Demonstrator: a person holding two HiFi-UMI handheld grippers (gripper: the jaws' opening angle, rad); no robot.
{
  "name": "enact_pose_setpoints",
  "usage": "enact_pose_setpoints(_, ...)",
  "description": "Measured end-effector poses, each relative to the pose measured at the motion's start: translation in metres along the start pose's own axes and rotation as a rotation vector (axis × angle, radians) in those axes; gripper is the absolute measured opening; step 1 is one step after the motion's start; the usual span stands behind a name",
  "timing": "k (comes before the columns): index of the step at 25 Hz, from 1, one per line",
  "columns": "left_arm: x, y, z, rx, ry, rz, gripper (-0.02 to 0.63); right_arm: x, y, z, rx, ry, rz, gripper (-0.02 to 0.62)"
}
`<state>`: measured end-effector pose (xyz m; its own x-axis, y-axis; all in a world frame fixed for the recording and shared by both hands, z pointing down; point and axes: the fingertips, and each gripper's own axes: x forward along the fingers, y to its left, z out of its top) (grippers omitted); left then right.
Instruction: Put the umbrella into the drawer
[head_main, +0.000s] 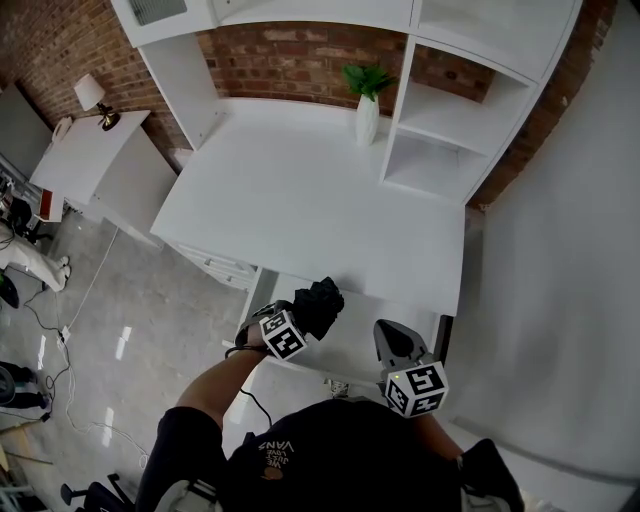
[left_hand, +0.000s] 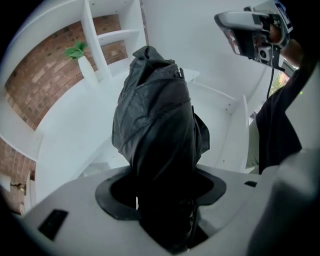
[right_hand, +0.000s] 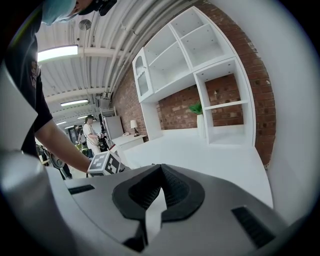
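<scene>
1. Found the drawer (head_main: 352, 345) standing pulled open, so counted the opening step as done.
2. Saw the left tongs (head_main: 300, 320) clamped on the umbrella (head_main: 320, 303), a folded black bundle filling the space between the jaws and sticking out well past them.
3. Placed the umbrella above the drawer's left half, in the air and pointing down toward the drawer floor. Could not tell from either view whether its far end touched that floor.
4. Saw the right tongs (right_hand: 159, 172) with jaws together and nothing between them, hovering over the drawer's right end, apart from the umbrella.
5. Noted the worktop (head_main: 300, 200) just behind the drawer, carrying a white vase (head_main: 367, 120) with a green plant, well beyond the drawer and out of the way.
6. Judged the task past halfway, with the drawer open and the umbrella gripped and brought over it.
7. Reckoned as left to do: lowering the umbrella fully into the drawer, laying it flat enough to sit below the drawer's rim, parting the left tongs and drawing them clear.
8. Thought a push to shut the drawer possible afterwards, though not asked for by the task sentence.
</scene>
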<state>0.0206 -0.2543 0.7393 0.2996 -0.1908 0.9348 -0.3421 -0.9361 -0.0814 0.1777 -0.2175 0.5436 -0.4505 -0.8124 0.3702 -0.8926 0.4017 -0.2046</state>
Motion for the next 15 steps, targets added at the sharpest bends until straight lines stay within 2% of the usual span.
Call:
enact_pose_setpoints(8, 0.037, 0.001, -0.022, 0.019, 0.146, -0.042, 0.272, 0.010, -0.019, -0.003, 0.036, 0.009, -0.033, -0.008)
enact_pose_setpoints(15, 0.061, 0.002, -0.030, 0.013, 0.211, -0.076, 0.272, 0.021, -0.028, -0.008, 0.047, 0.035, -0.024, -0.008)
